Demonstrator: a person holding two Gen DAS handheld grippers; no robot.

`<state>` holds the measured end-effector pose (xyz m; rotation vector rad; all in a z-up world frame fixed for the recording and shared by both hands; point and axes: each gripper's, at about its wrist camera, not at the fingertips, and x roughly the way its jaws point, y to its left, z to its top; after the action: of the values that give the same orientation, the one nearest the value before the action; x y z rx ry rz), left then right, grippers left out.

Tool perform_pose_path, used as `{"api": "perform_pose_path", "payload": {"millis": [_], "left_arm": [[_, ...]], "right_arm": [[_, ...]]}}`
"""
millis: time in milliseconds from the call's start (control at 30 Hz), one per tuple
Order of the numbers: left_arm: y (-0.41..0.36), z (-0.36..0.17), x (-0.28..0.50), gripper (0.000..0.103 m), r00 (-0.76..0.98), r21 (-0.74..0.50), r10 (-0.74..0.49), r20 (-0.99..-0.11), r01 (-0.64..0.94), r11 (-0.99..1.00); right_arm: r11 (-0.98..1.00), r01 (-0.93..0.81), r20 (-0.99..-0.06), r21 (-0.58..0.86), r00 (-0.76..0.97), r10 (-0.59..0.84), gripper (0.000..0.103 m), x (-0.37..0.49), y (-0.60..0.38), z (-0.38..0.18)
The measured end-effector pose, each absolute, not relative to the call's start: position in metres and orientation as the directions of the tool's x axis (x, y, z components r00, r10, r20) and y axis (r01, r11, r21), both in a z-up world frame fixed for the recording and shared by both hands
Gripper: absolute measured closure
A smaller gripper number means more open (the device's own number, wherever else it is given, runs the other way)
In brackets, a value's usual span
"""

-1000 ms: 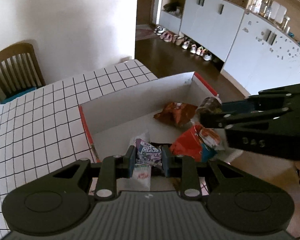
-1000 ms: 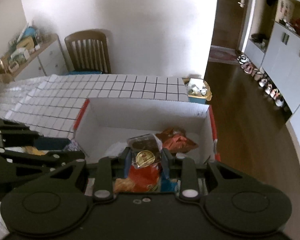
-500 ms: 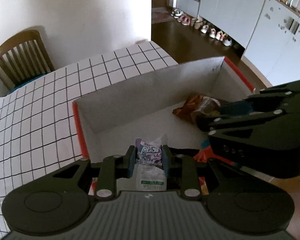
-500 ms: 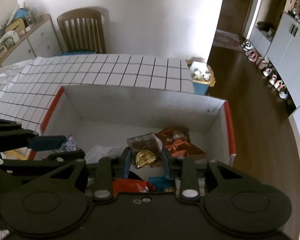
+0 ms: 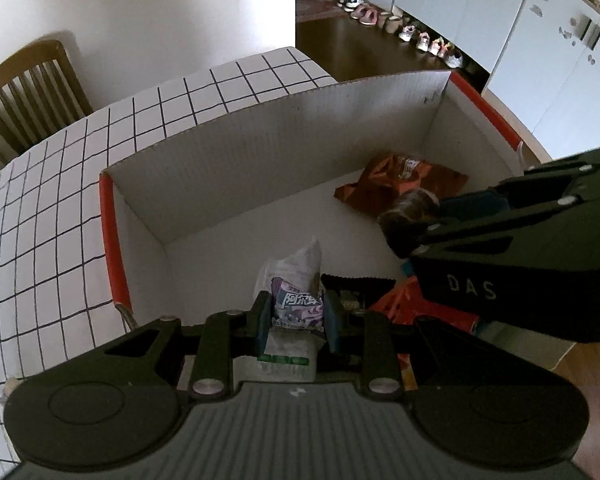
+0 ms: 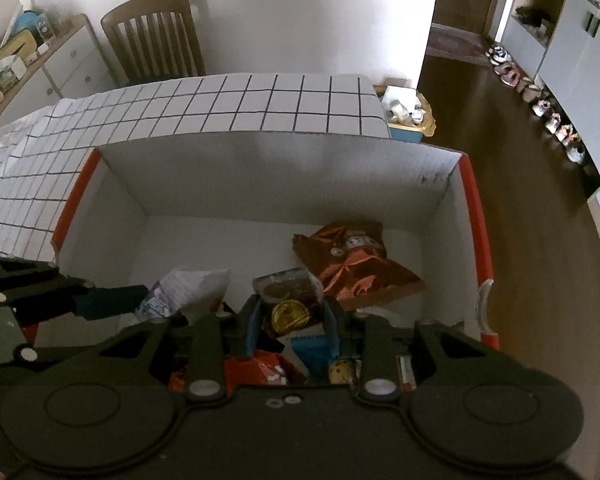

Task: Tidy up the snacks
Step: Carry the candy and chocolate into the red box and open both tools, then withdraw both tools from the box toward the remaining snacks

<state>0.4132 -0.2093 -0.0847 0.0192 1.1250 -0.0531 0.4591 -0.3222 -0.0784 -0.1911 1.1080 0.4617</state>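
A white cardboard box [image 5: 284, 168] [image 6: 284, 172] with red side rims stands on the checked table. My left gripper [image 5: 296, 314] is shut on a purple and white snack packet [image 5: 298, 304], held over the box's near left part. My right gripper [image 6: 288, 318] is shut on a dark packet with a gold disc [image 6: 290, 300], over the near right part. On the box floor lies a brown foil bag [image 6: 352, 264] [image 5: 400, 184]. An orange bag [image 6: 260, 372] and a blue packet [image 6: 310, 354] lie under the right gripper.
The white tablecloth with black grid [image 6: 220, 108] stretches behind and left of the box. A wooden chair [image 6: 156, 36] stands at the wall. A small bin with clutter [image 6: 406, 112] sits beyond the table's right end. Shoes [image 6: 540, 100] line the dark floor by white cabinets.
Both grippers have sunk toward the box with their packets still held, and tilted further down. The box floor and the brown bag now show more fully.
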Motion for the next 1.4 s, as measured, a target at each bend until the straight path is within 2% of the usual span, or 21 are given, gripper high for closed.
{"api": "perform_pose_path", "payload": {"millis": [167, 233, 267, 300, 333, 467, 600, 767, 1167, 1267, 1400], "left_arm": [[-0.207, -0.08, 0.414, 0.071, 0.435, -0.043, -0.051, -0.899, 0.028, 0.999], [-0.207, -0.077, 0.414, 0.059, 0.44, -0.05, -0.055, -0.896, 0.024, 0.998], [-0.206, -0.075, 0.412, 0.046, 0.445, -0.052, -0.055, -0.894, 0.019, 0.998], [-0.206, -0.073, 0.411, 0.037, 0.454, -0.056, -0.057, -0.889, 0.014, 0.998], [-0.205, -0.071, 0.409, 0.036, 0.461, -0.06, -0.058, -0.886, 0.01, 0.998], [-0.203, -0.064, 0.406, 0.036, 0.469, -0.074, -0.066, -0.88, 0.002, 0.997], [-0.197, -0.054, 0.396, 0.036, 0.485, -0.089, -0.077, -0.871, -0.003, 0.996], [-0.191, -0.042, 0.384, 0.036, 0.503, -0.113, -0.094, -0.859, -0.006, 0.994], [-0.169, -0.013, 0.343, 0.035, 0.564, -0.142, -0.12, -0.817, 0.006, 0.99], [-0.16, -0.006, 0.329, 0.029, 0.58, -0.14, -0.125, -0.805, 0.019, 0.99], [-0.143, -0.002, 0.312, 0.028, 0.588, -0.16, -0.142, -0.797, 0.023, 0.987]], "right_arm": [[0.893, -0.44, -0.888, 0.097, 0.366, 0.277, 0.069, 0.459, -0.327, -0.073], [0.895, -0.432, -0.885, 0.111, 0.367, 0.287, 0.068, 0.46, -0.33, -0.071], [0.895, -0.43, -0.882, 0.117, 0.369, 0.292, 0.066, 0.459, -0.332, -0.069], [0.896, -0.428, -0.88, 0.119, 0.372, 0.295, 0.065, 0.459, -0.333, -0.067], [0.896, -0.428, -0.878, 0.12, 0.376, 0.297, 0.062, 0.458, -0.333, -0.065], [0.897, -0.423, -0.866, 0.127, 0.394, 0.308, 0.05, 0.453, -0.336, -0.057], [0.899, -0.416, -0.854, 0.136, 0.411, 0.32, 0.043, 0.447, -0.341, -0.049], [0.899, -0.415, -0.841, 0.14, 0.428, 0.329, 0.027, 0.438, -0.344, -0.037], [0.879, -0.449, -0.803, 0.164, 0.457, 0.383, 0.011, 0.404, -0.345, -0.006], [0.871, -0.463, -0.792, 0.164, 0.465, 0.396, 0.006, 0.394, -0.343, -0.001], [0.863, -0.48, -0.785, 0.158, 0.469, 0.404, 0.004, 0.382, -0.336, 0.004]]}}
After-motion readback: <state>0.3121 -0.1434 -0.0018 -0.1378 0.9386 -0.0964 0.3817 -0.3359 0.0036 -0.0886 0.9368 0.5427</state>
